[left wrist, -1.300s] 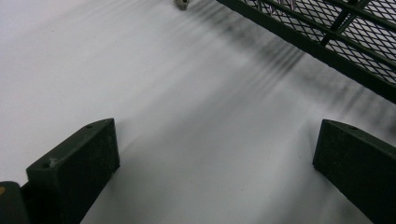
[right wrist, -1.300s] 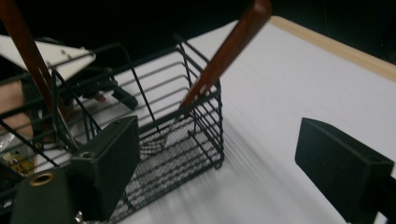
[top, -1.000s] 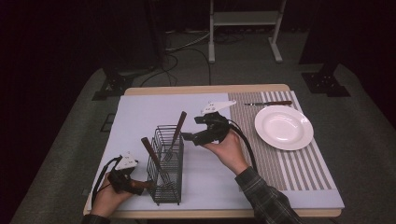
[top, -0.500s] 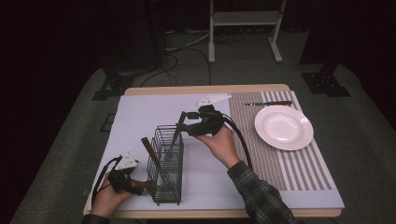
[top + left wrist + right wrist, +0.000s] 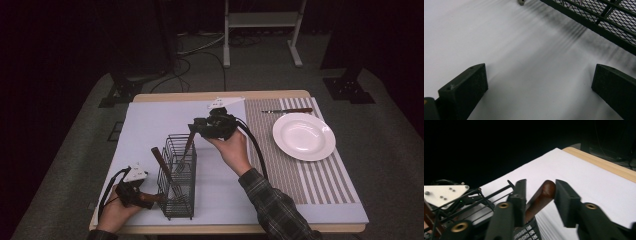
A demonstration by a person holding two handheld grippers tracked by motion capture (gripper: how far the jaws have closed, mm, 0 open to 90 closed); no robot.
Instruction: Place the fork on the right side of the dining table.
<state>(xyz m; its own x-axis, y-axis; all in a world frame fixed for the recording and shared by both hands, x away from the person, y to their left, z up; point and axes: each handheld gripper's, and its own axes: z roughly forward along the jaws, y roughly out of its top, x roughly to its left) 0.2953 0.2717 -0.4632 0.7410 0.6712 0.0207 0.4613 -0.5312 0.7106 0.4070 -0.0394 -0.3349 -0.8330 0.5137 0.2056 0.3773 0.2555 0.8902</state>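
A black wire basket stands on the white mat, with two wooden-handled utensils leaning in it. My right gripper is at the top of the farther utensil. Its jaws have just been closing, and the brown handle sits between the pads, touched on both sides. The right gripper points over the basket's rim. The other utensil leans toward the left. My left gripper rests low on the mat beside the basket's near left corner. The left gripper is open, with bare mat between its jaws.
A white plate lies on the striped placemat at the right, with a brown-handled knife beyond it. The basket's mesh wall runs just ahead of the left gripper. The table's wooden edge lies past the mat.
The right gripper moved left to the top of the leaning utensil and its jaws closed around the wooden handle. The left hand stayed where it was.
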